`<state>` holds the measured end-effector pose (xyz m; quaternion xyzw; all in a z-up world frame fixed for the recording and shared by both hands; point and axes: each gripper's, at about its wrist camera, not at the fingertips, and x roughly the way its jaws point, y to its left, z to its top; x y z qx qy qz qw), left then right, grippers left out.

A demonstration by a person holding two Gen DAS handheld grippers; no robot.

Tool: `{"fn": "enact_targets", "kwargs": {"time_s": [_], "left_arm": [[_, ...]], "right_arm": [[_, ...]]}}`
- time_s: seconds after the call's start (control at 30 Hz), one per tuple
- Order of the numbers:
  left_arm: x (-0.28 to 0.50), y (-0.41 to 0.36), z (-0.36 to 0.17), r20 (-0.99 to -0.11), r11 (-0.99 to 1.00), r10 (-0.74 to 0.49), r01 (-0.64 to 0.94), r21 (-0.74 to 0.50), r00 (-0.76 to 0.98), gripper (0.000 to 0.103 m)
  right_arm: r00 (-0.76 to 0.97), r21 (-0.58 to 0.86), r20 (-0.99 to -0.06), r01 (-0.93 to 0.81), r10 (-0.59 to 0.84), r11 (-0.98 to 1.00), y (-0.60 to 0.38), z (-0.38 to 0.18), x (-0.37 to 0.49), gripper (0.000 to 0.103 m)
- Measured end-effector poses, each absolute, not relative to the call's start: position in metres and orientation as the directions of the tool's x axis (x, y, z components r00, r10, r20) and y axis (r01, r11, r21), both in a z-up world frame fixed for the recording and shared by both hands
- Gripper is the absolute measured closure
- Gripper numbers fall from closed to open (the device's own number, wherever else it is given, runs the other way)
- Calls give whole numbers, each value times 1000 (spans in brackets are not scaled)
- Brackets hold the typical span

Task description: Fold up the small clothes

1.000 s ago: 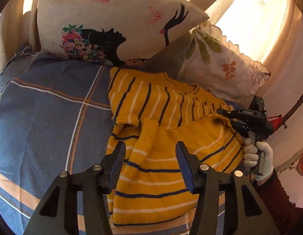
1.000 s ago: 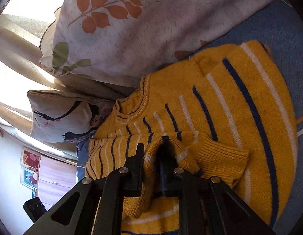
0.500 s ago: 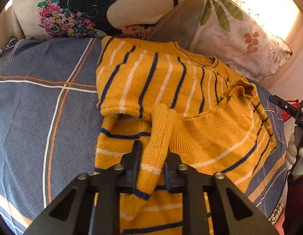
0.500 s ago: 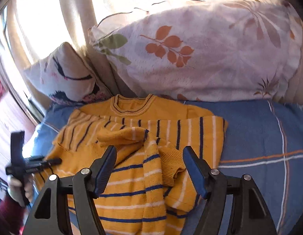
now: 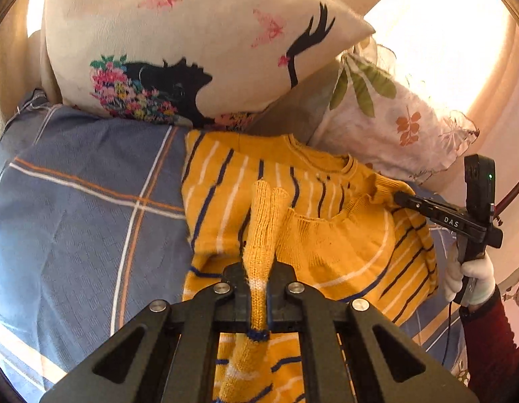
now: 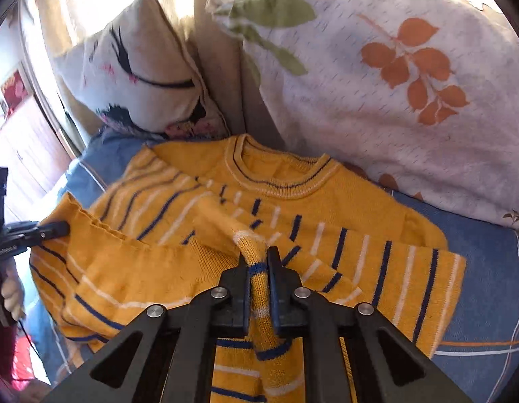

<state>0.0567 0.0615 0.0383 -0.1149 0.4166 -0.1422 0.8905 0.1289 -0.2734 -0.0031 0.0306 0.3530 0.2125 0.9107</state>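
A small yellow sweater (image 5: 239, 188) with navy and white stripes lies on a blue plaid bed cover (image 5: 85, 208), collar toward the pillows. It also shows in the right wrist view (image 6: 377, 221). My left gripper (image 5: 257, 288) is shut on a raised fold of the sweater's hem. My right gripper (image 6: 258, 268) is shut on another bunched fold of the hem. Each gripper shows in the other's view, pinching the fabric edge: the right gripper (image 5: 398, 198) at the sweater's right side, the left gripper (image 6: 63, 226) at its left side.
A cream pillow with a black silhouette and flowers (image 5: 179, 50) and a white pillow with orange leaves (image 5: 393, 124) lean at the head of the bed behind the sweater. Bright curtains (image 5: 444, 33) hang behind. A gloved hand (image 5: 474, 275) holds the right gripper.
Both grippers closed on the sweater: the left shut on a hem fold half a second ago and has lifted it. The right let go, opened, moved and is now shut on another fold.
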Motion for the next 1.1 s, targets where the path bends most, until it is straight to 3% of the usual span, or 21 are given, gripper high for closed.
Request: {"fn": "enact_targets", "kwargs": {"time_s": [0.17, 0.4, 0.57, 0.7, 0.83, 0.9, 0.93, 1.1], "left_arm": [[118, 59, 55, -711, 938, -332, 140, -316, 620, 98], [197, 51, -14, -818, 963, -240, 20, -270, 522, 97], [202, 61, -25, -802, 940, -286, -7, -340, 524, 88], [184, 77, -10, -774, 928, -302, -15, -373, 556, 79], [147, 100, 11, -730, 915, -321, 0, -403, 603, 65], [125, 115, 17, -712, 915, -311, -5, -404, 629, 60], [114, 121, 20, -706, 915, -306, -8, -404, 639, 59], [73, 136, 19, -690, 903, -319, -13, -429, 650, 54]], "right_arm": [[722, 238, -601, -249, 344, 939, -302, 17, 149, 96], [653, 294, -712, -55, 257, 954, -331, -44, 189, 95], [644, 354, -711, -18, 282, 935, -344, -59, 195, 90], [668, 342, -696, -12, 262, 939, -344, -51, 184, 79], [759, 329, -612, -11, 222, 944, -352, -20, 147, 64], [794, 318, -576, -3, 195, 948, -358, -8, 126, 44], [796, 321, -571, -8, 200, 947, -360, -5, 118, 40], [734, 322, -633, -43, 248, 946, -353, -21, 98, 40]]}}
